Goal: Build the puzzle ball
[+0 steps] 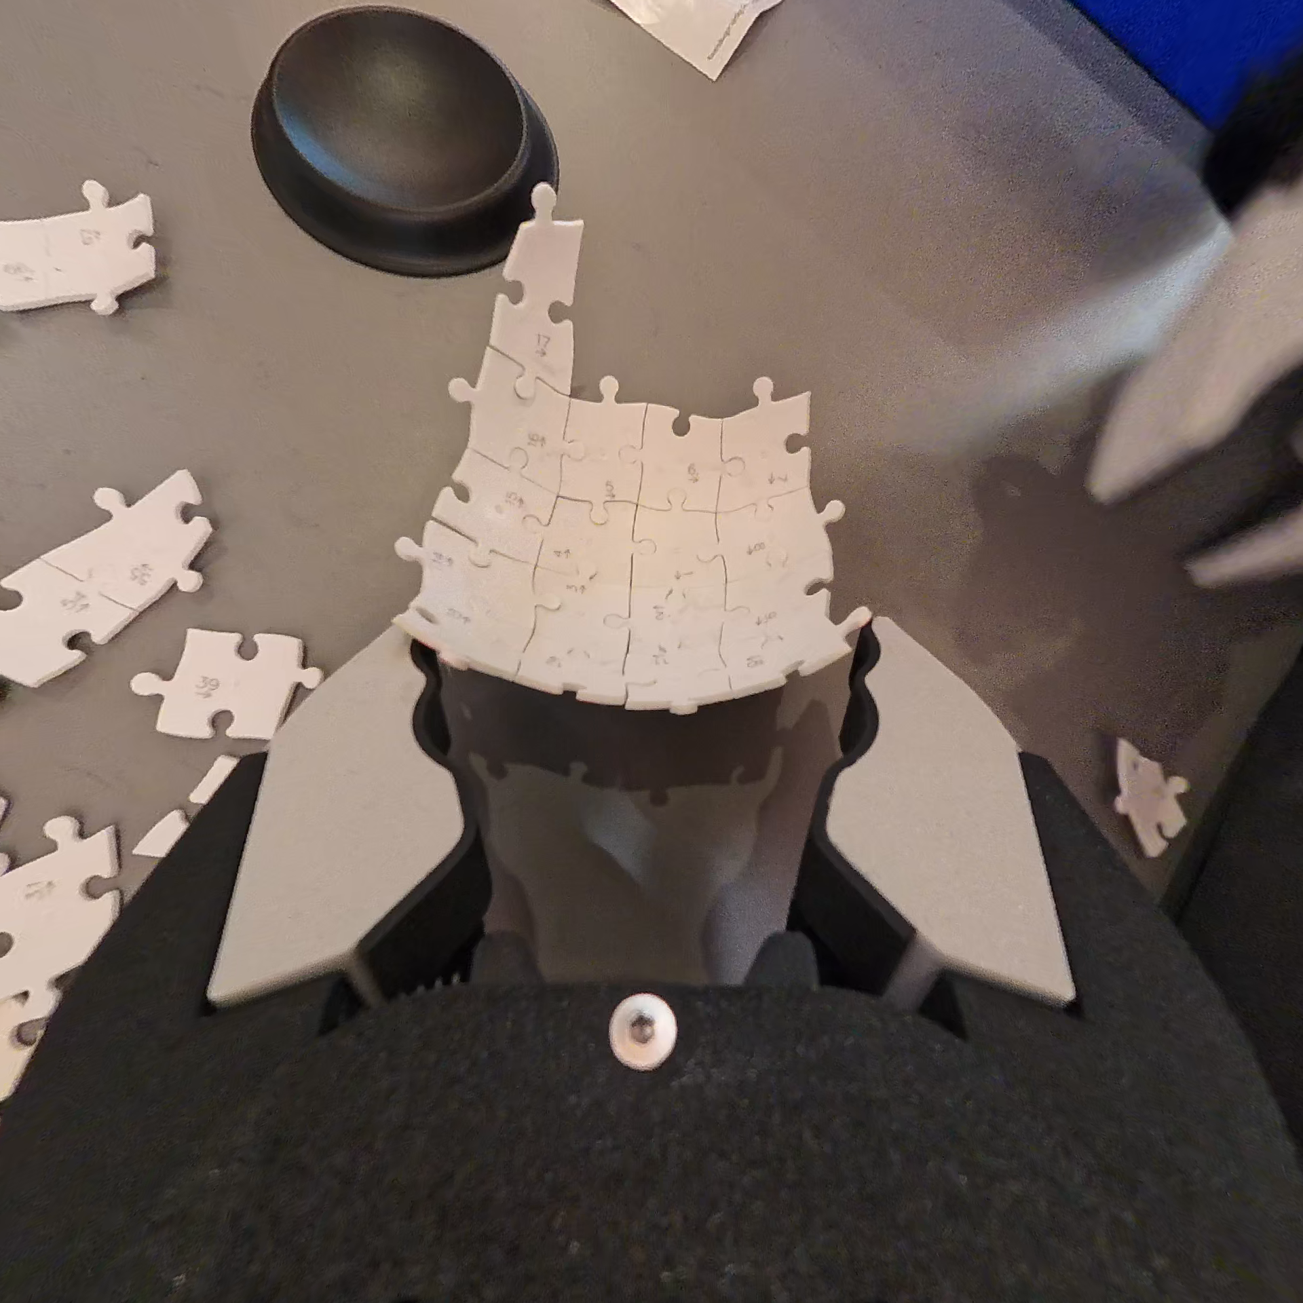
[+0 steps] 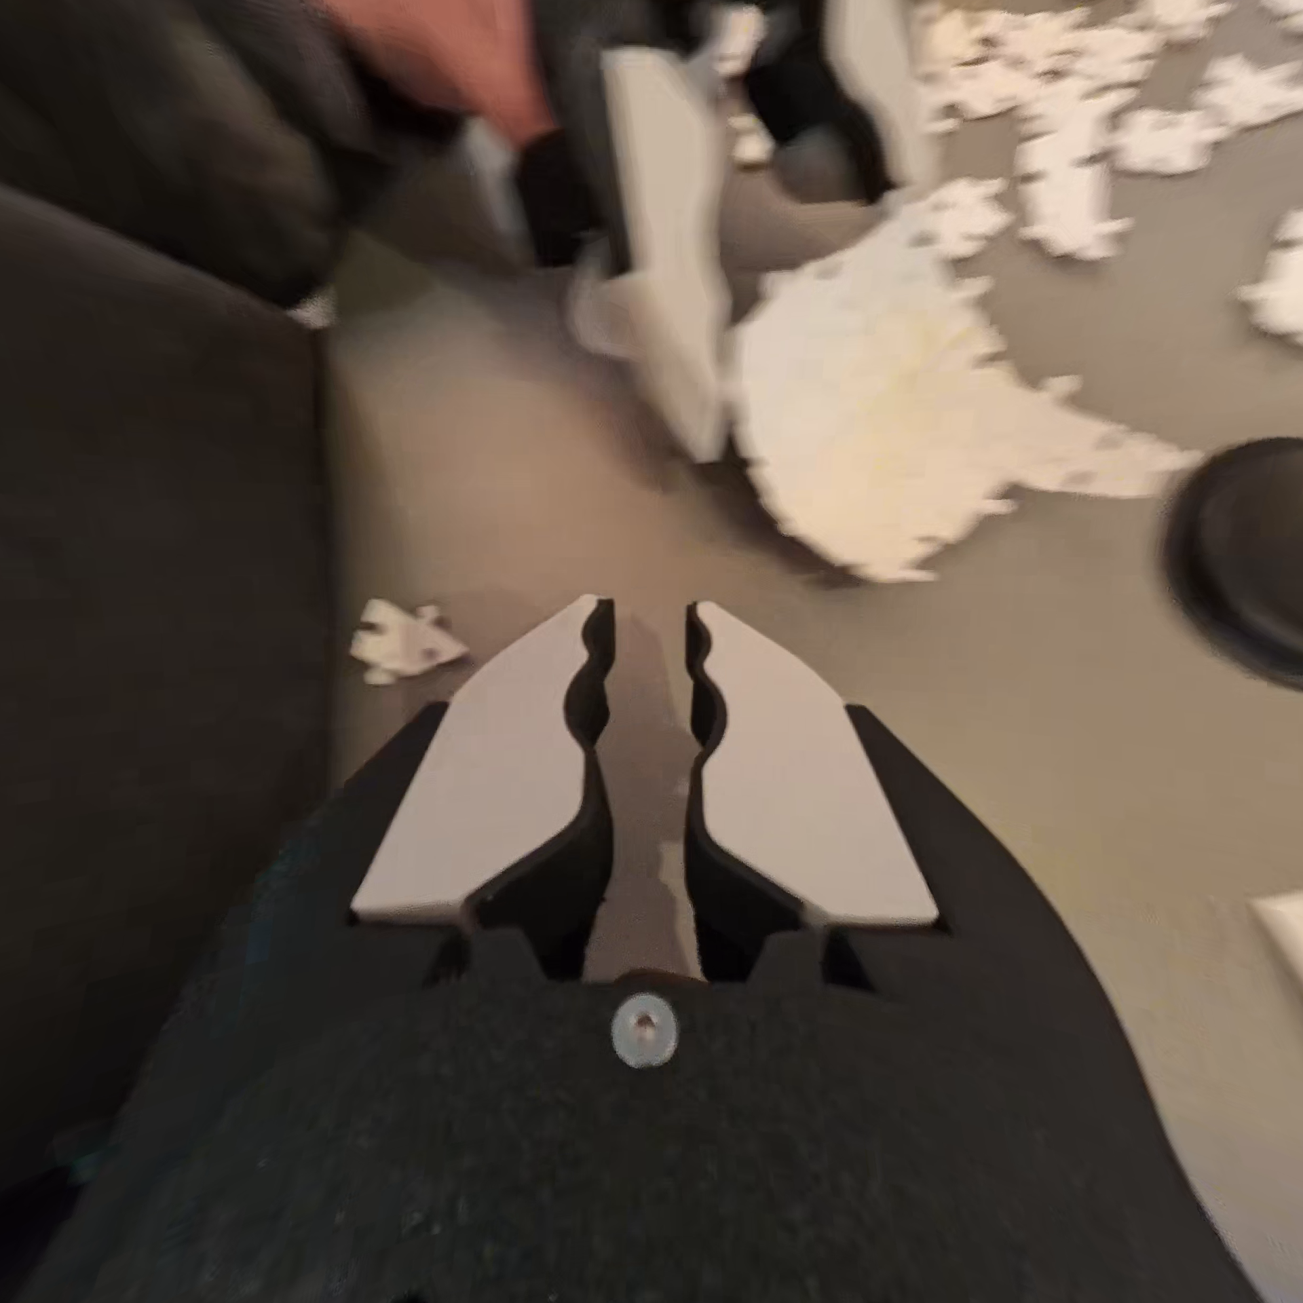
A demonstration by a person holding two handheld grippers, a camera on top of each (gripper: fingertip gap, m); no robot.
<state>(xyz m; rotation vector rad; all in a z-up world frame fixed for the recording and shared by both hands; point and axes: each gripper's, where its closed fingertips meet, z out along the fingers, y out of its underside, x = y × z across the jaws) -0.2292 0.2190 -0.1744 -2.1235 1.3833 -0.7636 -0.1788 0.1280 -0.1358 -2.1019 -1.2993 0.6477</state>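
Puzzle ball, part-built: a curved white shell [image 1: 634, 557] of joined pieces, its near edge held between the wide-spread jaws of the left gripper [image 1: 638, 663] above the grey counter [image 1: 846, 282]. Right gripper [image 2: 650, 613], jaws slightly parted and empty, sits near a loose piece [image 2: 405, 638]. Assembly appears in its middle stage; the next move probably calls for pinching a loose piece and pressing it into the shell's open edge.

A home-like spot: grey tabletop [image 1: 846, 247] beside a dark upholstered seat [image 2: 141, 493].
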